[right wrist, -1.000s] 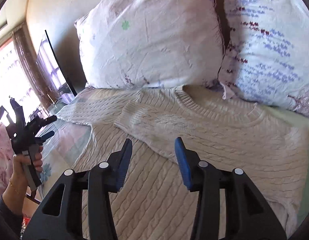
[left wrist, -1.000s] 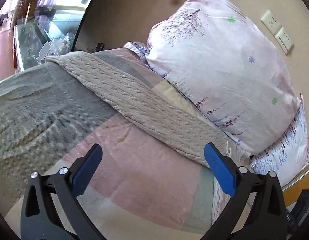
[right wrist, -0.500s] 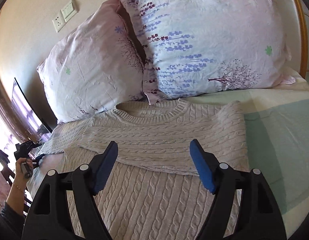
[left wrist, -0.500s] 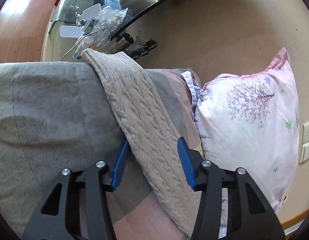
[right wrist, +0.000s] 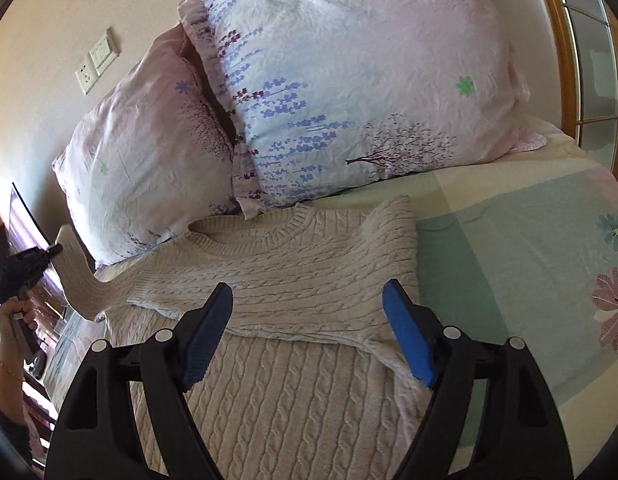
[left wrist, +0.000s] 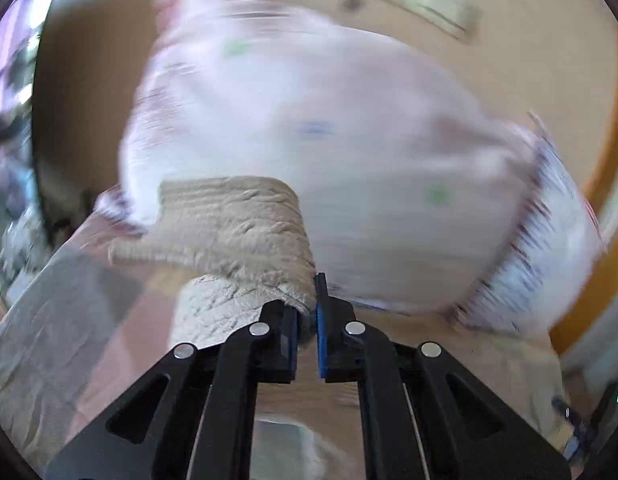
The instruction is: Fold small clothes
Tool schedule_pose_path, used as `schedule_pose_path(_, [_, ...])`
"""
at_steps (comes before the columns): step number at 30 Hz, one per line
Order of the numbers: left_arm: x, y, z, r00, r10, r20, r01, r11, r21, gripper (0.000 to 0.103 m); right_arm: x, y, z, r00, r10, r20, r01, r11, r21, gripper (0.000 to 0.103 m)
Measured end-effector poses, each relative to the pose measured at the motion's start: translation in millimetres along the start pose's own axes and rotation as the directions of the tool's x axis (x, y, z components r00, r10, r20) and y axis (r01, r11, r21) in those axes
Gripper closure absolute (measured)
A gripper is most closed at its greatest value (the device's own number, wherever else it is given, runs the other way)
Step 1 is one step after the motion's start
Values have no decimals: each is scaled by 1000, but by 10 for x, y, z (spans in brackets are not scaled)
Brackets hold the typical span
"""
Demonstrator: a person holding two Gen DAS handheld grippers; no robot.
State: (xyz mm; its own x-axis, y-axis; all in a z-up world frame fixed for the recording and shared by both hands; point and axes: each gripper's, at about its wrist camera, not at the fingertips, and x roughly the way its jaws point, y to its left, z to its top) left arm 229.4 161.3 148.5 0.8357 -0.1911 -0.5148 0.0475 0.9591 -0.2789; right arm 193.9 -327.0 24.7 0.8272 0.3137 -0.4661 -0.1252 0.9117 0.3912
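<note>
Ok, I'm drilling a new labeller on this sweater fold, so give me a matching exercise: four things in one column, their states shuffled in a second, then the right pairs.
Things:
1. left hand-held gripper
2. right hand-held gripper
3. sweater's right sleeve
4. sweater's left sleeve

States:
A. folded flat across the chest
B. lifted off the bed
C. open above the sweater
D. shut on knit fabric

Pairs: 1-D, 2-C, 3-A, 4-B
</note>
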Motion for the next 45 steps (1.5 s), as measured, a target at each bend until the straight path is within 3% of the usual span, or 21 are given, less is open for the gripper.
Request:
schedule_pose_path(2, [119,-882,-196,987,-140,-74,149,980,133,88,-12,-95,-15,1000,-13,-3,13,1000,27,24])
schedule_pose_path(3, [236,-1312,-356,966,-223,-132,244,954,175,79,-7,-130,-31,1000,-16,-11,16,999,37,24])
schedule_pose_path(4, [373,-1635,-512,940,-278,-195,317,926,205,57,-1,-154,-50,1000,-19,-22,20,999,45,24])
schedule_pose_path(5, [506,-1892,-670,921,-295,-254,354,905,234,52,-6,-173,-73,999,-23,-32,24,998,50,24])
schedule_pose_path(7, [711,-2124,-961,900,-251,-356,363,885,292,52,-69,-224,-119,998,-21,-57,25,997,67,24])
schedule_pose_path(11, [460,-1462,-1143,901,-220,-373,323,915,240,52,-464,-406,-299,996,-29,-89,36,996,85,25])
schedule_pose_path(15, [-151,-464,-1292,931,-135,-338,193,971,142,48,-712,-589,-617,984,33,-172,-7,989,151,31])
schedule_pose_path(18, [-503,99,-1582,921,-147,-361,156,988,-4,49,-799,-619,-937,963,118,-240,-62,972,228,42])
schedule_pose_path(21, [-734,451,-1924,903,-190,-386,146,979,-142,51,-862,-581,-1159,953,135,-273,-65,966,251,48])
schedule_pose_path(23, [-893,532,-2062,910,-214,-355,158,971,-180,58,-954,-528,-1257,956,134,-262,-68,967,246,54])
schedule_pose_path(25, [-1027,519,-2157,902,-264,-343,193,955,-226,65,-1005,-502,-1342,943,181,-278,-103,957,272,68])
schedule_pose_path(27, [-1104,464,-2291,873,-339,-350,249,927,-279,71,-1016,-472,-1499,913,272,-303,-169,930,325,78])
schedule_pose_path(29, [-1175,391,-2448,856,-364,-368,266,919,-290,78,-1034,-433,-1644,890,333,-311,-216,909,356,91])
schedule_pose_path(31, [-1279,318,-2535,866,-356,-351,268,923,-275,79,-1045,-393,-1731,874,376,-308,-249,891,380,92])
schedule_pose_path(35, [-1266,251,-2621,834,-421,-357,308,892,-331,86,-1084,-312,-1730,871,404,-279,-289,881,375,94])
schedule_pose_path(38, [-1165,163,-2539,834,-433,-343,332,889,-315,96,-1105,-260,-1583,867,446,-222,-348,861,371,95])
schedule_pose_path(40, [-1093,129,-2369,838,-443,-318,359,887,-289,97,-1110,-184,-1367,863,478,-165,-401,845,354,95])
schedule_pose_path(42, [-1024,97,-2062,868,-417,-270,359,902,-238,98,-1100,-137,-1142,853,511,-103,-453,825,338,95])
schedule_pose_path(45, [-876,108,-1450,896,-408,-174,374,906,-197,98,-1018,-44,-663,814,581,16,-554,768,321,95])
